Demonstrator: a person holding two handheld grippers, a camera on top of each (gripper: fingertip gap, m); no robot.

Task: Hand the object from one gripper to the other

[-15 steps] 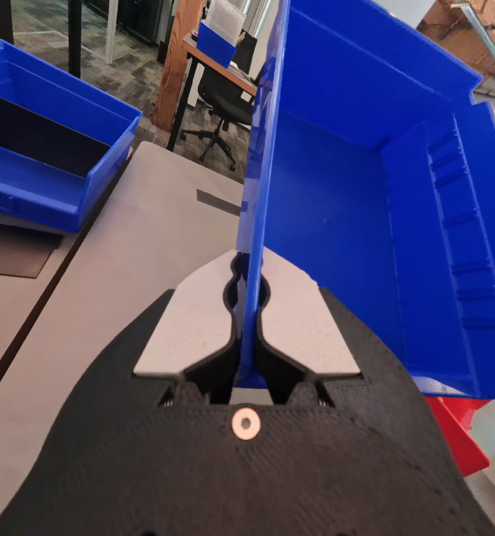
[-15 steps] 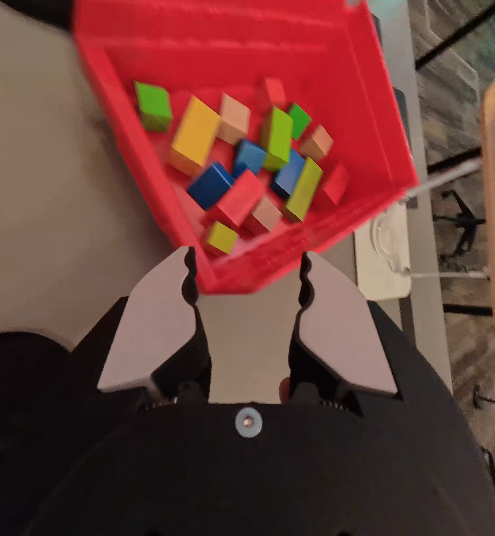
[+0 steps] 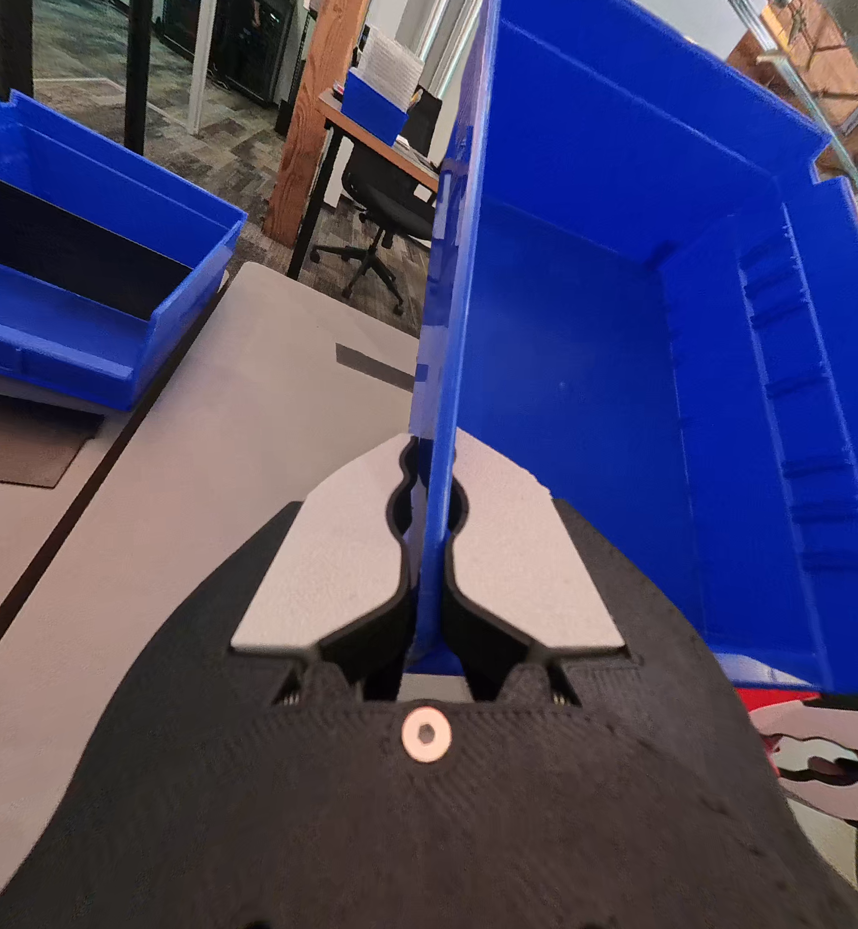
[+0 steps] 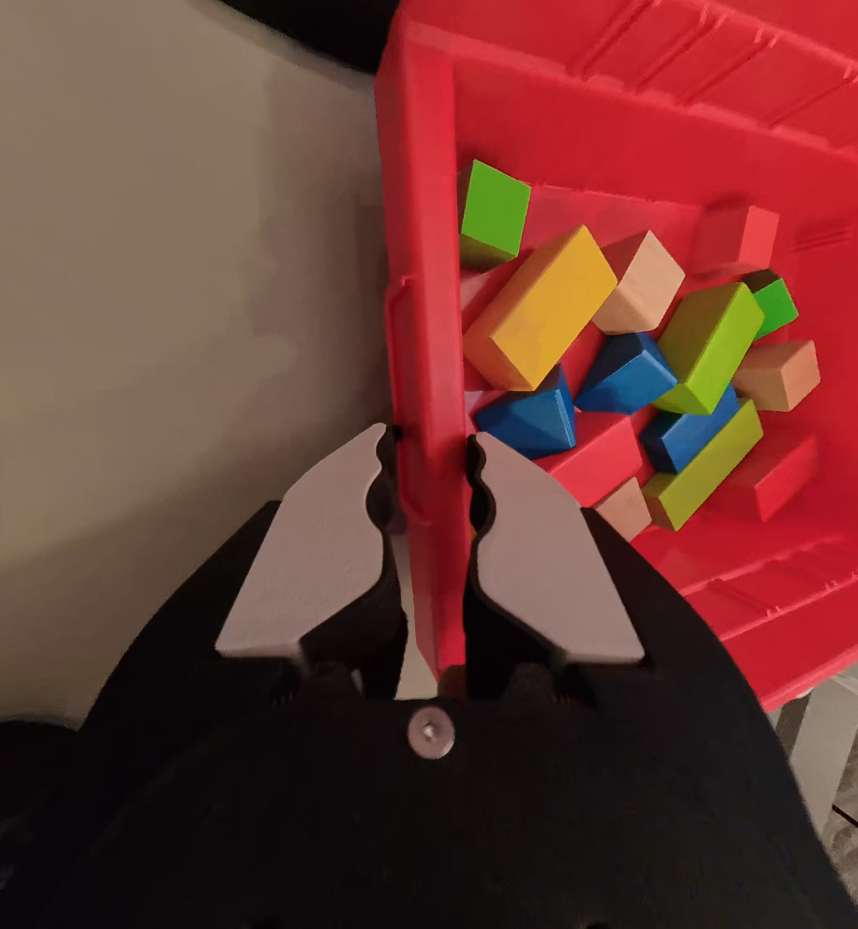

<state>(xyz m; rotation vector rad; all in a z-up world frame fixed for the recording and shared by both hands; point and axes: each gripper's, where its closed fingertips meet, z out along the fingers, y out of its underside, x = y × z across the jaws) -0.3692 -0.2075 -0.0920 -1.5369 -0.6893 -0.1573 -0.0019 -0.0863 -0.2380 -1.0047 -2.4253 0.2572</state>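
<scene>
Blue bin (image 3: pixel 618 301) wall clenched in left tool (image 3: pixel 429 452); red bin (image 4: pixel 432 301) wall in right tool (image 4: pixel 429 442).

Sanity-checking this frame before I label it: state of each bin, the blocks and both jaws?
Left gripper: jaws shut on the blue bin's side wall.
Blue bin: held, tipped up, nothing visible inside.
Right gripper: jaws closed on the red bin's side wall.
Red bin: gripped by its wall, holds blocks.
Blocks: loose jumbled pile in the red bin.
Second blue bin: upright on the table, black divider inside.
</scene>
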